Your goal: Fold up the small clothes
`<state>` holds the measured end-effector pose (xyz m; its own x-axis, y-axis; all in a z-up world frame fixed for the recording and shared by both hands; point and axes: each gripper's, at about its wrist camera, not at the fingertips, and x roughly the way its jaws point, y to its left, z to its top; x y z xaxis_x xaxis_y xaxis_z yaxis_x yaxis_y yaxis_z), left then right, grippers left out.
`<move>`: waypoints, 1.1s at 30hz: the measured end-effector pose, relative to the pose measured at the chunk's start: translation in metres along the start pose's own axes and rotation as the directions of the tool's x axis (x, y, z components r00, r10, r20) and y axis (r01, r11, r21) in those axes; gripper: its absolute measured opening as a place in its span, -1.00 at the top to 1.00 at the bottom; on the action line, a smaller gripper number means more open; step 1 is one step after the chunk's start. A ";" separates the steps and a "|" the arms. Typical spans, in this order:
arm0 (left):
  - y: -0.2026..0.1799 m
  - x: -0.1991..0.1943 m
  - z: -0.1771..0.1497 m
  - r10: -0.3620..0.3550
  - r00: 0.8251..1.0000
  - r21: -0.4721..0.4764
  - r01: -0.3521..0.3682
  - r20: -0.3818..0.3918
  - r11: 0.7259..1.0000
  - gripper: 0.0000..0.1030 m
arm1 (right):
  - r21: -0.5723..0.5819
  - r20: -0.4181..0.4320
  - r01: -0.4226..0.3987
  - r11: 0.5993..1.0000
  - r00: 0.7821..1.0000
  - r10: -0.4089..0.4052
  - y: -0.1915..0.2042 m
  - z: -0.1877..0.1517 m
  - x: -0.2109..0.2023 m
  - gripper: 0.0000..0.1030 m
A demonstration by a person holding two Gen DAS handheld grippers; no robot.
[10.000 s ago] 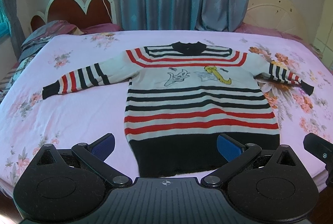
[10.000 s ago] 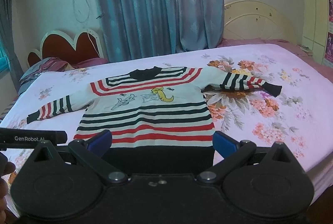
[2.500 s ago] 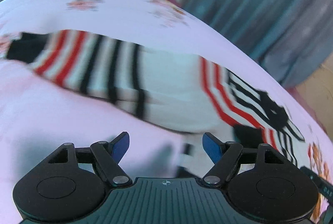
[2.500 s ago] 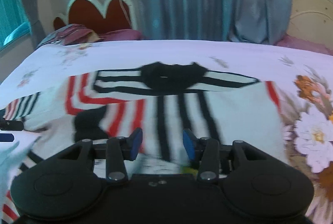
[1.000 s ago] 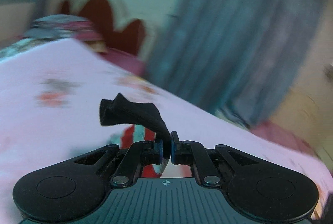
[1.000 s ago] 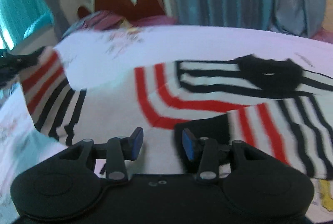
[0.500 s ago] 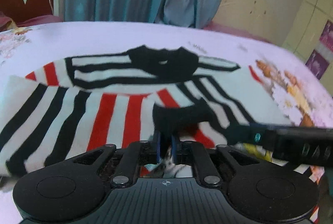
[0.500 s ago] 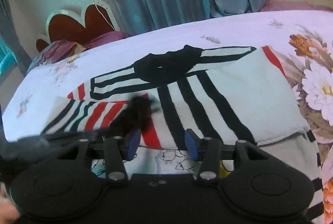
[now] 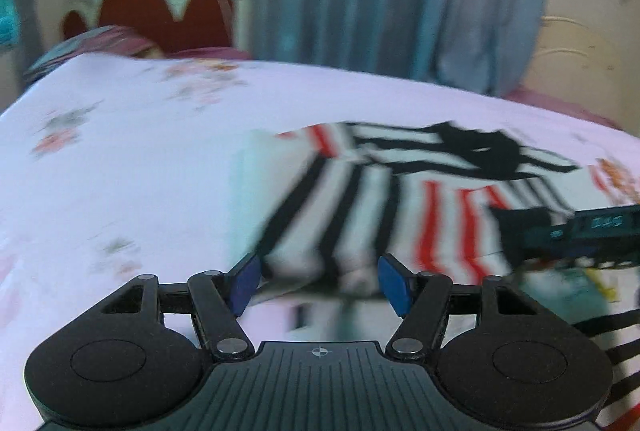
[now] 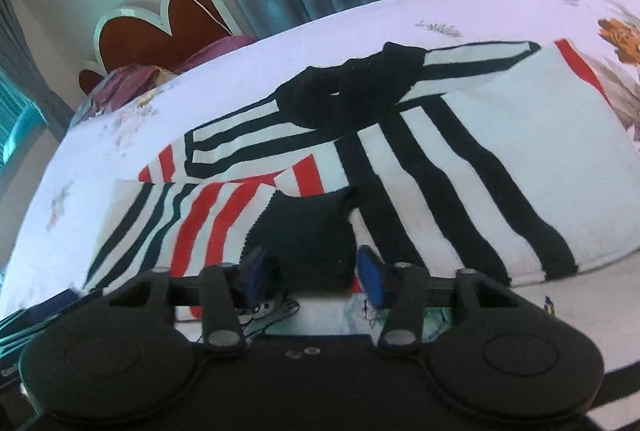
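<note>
The striped sweater (image 10: 460,167) is laid on the bed (image 10: 360,15) toward its headboard end, both sleeves crossed over the chest, the black cuff (image 10: 308,231) of the left sleeve resting loose. The left gripper (image 9: 318,281) and right gripper (image 10: 312,275) are found with fingers spread, nothing pinched. The unsecured cuff is judged liable to be dragged by a finger, by which the sleeve fold could be undone.

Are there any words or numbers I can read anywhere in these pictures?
No text is readable.
Pale lettering on the right claw's body, seen in the left wrist view: too blurred to read.
The striped sweater carries only drawings, no words.
</note>
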<state>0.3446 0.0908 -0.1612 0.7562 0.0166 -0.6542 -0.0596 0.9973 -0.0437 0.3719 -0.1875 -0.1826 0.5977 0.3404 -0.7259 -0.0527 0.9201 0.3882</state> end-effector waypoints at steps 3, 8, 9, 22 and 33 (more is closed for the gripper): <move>0.017 0.005 -0.009 0.034 0.999 -0.039 -0.035 -0.029 0.999 -0.25 | -0.034 -0.001 0.003 0.999 1.000 -0.003 0.006 0.001 0.003 0.55; 0.010 0.018 -0.013 0.027 0.999 -0.033 -0.028 -0.035 0.999 -0.25 | -0.060 0.004 -0.009 0.998 1.000 0.009 0.011 0.003 0.000 0.69; 0.006 0.021 -0.014 0.025 0.999 -0.018 -0.026 -0.034 0.999 -0.25 | -0.060 0.006 -0.013 0.998 1.000 0.013 0.011 0.003 -0.001 0.73; -0.006 0.049 -0.004 0.068 0.998 -0.028 -0.068 -0.007 0.997 -0.24 | -0.205 0.225 0.089 0.975 0.973 -0.041 0.005 0.041 -0.063 0.76; -0.009 0.054 -0.005 0.008 1.000 -0.048 -0.008 0.001 0.999 0.45 | -0.079 0.089 0.238 0.968 0.969 -0.231 -0.056 0.028 -0.025 0.74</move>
<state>0.3827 0.0829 -0.1995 0.7566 0.0243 -0.6535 -0.0969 0.9925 -0.0752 0.3826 -0.2531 -0.1704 0.6628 0.1003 -0.7421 0.0278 0.9870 0.1582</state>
